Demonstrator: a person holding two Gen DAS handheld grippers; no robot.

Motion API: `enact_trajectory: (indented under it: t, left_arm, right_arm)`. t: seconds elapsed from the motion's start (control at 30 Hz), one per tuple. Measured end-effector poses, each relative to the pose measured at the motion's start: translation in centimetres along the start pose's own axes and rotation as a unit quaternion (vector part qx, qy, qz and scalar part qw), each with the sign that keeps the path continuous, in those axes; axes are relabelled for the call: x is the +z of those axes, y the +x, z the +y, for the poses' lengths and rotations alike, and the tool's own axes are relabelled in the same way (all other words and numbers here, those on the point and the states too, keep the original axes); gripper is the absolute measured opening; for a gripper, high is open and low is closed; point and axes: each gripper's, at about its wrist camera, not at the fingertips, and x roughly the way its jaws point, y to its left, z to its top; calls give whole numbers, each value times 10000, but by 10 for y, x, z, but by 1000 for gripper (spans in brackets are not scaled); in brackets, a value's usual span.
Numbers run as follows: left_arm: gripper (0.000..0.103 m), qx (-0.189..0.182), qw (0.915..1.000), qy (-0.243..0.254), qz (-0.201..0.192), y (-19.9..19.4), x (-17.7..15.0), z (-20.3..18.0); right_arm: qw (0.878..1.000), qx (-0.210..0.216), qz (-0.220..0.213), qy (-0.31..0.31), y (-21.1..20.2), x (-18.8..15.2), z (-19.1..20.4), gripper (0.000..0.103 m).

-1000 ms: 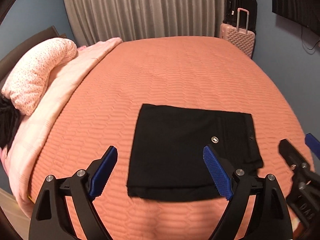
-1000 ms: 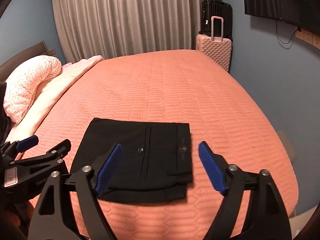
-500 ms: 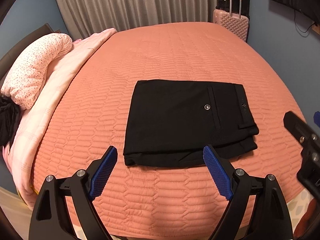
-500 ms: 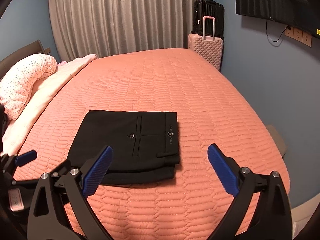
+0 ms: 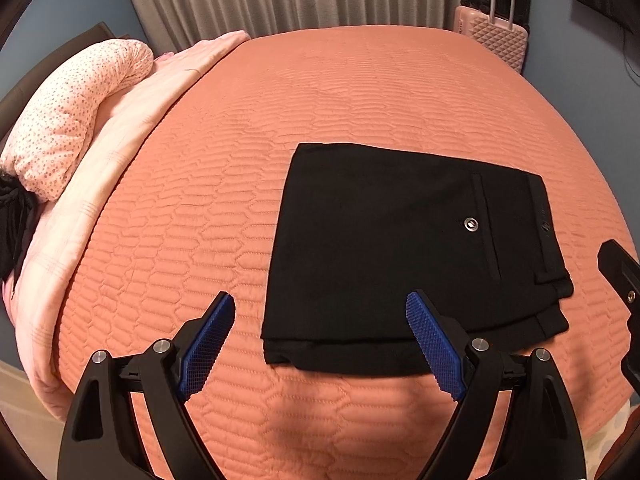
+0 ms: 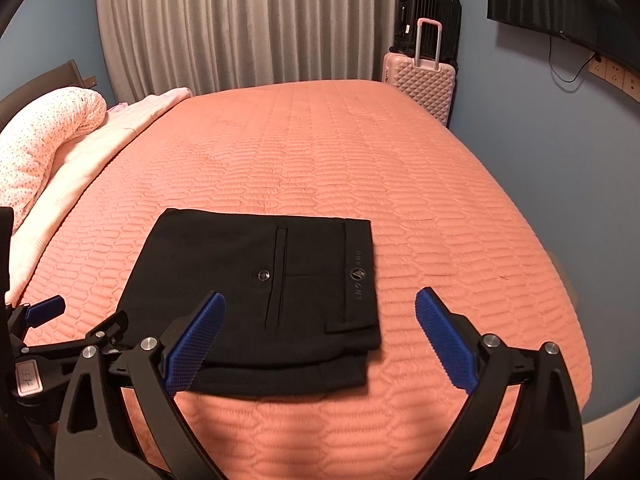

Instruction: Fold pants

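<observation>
The black pants (image 5: 384, 252) lie folded into a flat rectangle on the orange quilted bed (image 5: 360, 100), waistband and back pocket button to the right. They also show in the right wrist view (image 6: 260, 280). My left gripper (image 5: 320, 344) is open and empty, held above the near edge of the pants. My right gripper (image 6: 320, 344) is open and empty, above the near right corner of the pants. The left gripper shows at the left edge of the right wrist view (image 6: 76, 328).
A spotted pink pillow (image 5: 72, 112) and a pale pink blanket (image 5: 120, 128) lie along the bed's left side. A pink suitcase (image 6: 418, 84) and a black one (image 6: 428, 16) stand by the grey curtain (image 6: 240, 20). A blue wall is on the right.
Both grippers pulled back from the pants and then came closer again. The pants have not moved. The right gripper's jaws stand a little narrower than half a second ago.
</observation>
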Motion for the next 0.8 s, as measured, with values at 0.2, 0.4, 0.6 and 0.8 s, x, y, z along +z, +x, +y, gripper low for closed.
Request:
enact_trajectory:
  t: [0.2,0.4,0.6,0.8]
  left_arm:
    - [86,61,10000,-66,-8,8,10,8]
    - [86,79,10000,24,12,9,6,4]
    - [86,125,9999,74,1,5,4,0]
    - [86,121,9998,165,-58,0,5,-6]
  right_arm:
    - [10000,8,48,50,14,7,1,94]
    - [9999,21,113,43,16,2,0,94]
    - [9999,28,116,47,13,0,-3,94]
    - [9999,37,91,61,11,0,-4,94]
